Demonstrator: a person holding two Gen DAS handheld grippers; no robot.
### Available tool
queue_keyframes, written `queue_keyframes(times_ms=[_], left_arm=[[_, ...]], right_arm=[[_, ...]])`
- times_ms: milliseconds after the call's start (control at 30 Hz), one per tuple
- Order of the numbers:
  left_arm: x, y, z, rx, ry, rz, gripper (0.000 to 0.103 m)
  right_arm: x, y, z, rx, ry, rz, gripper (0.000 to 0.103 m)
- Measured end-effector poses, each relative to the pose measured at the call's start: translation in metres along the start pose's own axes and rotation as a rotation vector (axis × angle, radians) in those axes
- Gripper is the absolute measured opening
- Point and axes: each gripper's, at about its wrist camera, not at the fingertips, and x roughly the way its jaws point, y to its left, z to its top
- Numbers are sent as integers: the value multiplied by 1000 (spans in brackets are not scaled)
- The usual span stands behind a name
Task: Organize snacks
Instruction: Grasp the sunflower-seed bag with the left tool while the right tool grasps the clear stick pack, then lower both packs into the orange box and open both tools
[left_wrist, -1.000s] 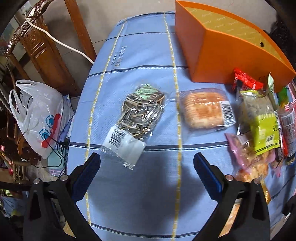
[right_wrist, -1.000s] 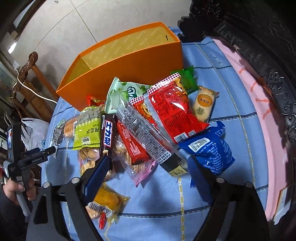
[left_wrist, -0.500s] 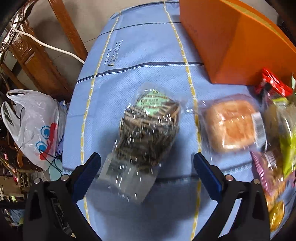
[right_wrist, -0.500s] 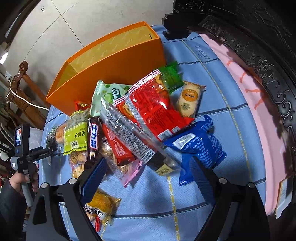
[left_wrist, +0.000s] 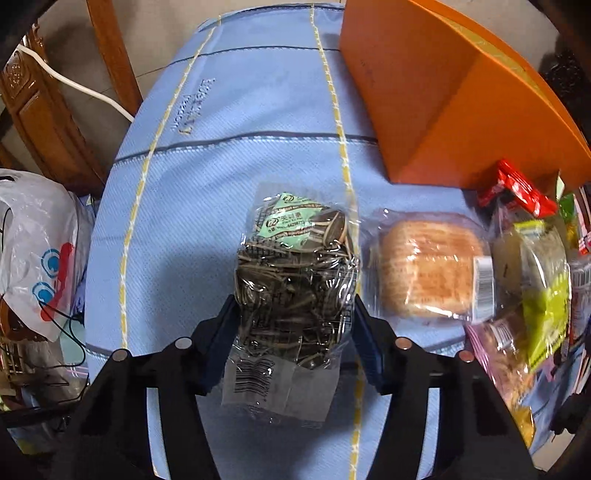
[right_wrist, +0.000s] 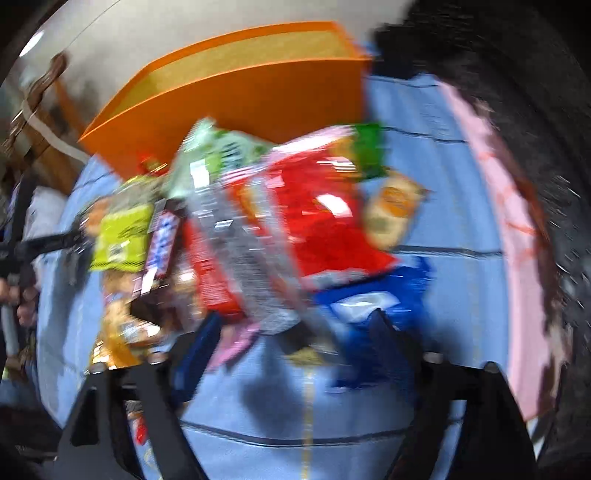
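Both pads of your left gripper (left_wrist: 293, 325) pinch the sunflower seed bag (left_wrist: 295, 291).
Bread pack (left_wrist: 430, 278) crowds just beside the right jaw; bare blue tablecloth (left_wrist: 184, 229) opens leftward. Your right gripper (right_wrist: 291, 343) hangs spread, blurred.

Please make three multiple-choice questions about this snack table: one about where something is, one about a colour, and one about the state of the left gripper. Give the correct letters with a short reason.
1. Where does the wrapped bun lie in the left wrist view?
A. inside the box
B. right of the sunflower seed bag
C. on the floor

2. What colour is the box?
A. orange
B. white
C. black

3. What is the left gripper doing?
A. wide open above bare cloth
B. closed on the seed bag
C. holding the bun

Answers:
1 B, the bun lies on the blue tablecloth beside the seeds.
2 A, its walls are plainly orange.
3 B, both fingers press the bag's sides.
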Motion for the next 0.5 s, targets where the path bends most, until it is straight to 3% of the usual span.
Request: queue_keyframes(times_ms=[33, 133, 233, 267, 367, 500], left_arm=[[0, 1, 0, -3, 1, -2, 58], [2, 1, 0, -4, 3, 8, 58], [5, -2, 4, 1, 4, 29, 58], [4, -3, 6, -1, 8, 33, 58], [-2, -9, 6, -25, 12, 20, 57], [-29, -5, -11, -36, -40, -7, 57]], right_arm=[[7, 8, 4, -33, 21, 7, 60], [21, 26, 16, -123, -1, -80, 57], [38, 22, 34, -108, 8, -77, 50], [41, 22, 37, -127, 27, -72, 35], [34, 26, 38, -158, 42, -89, 25], [-9, 12, 29, -57, -16, 31, 25]])
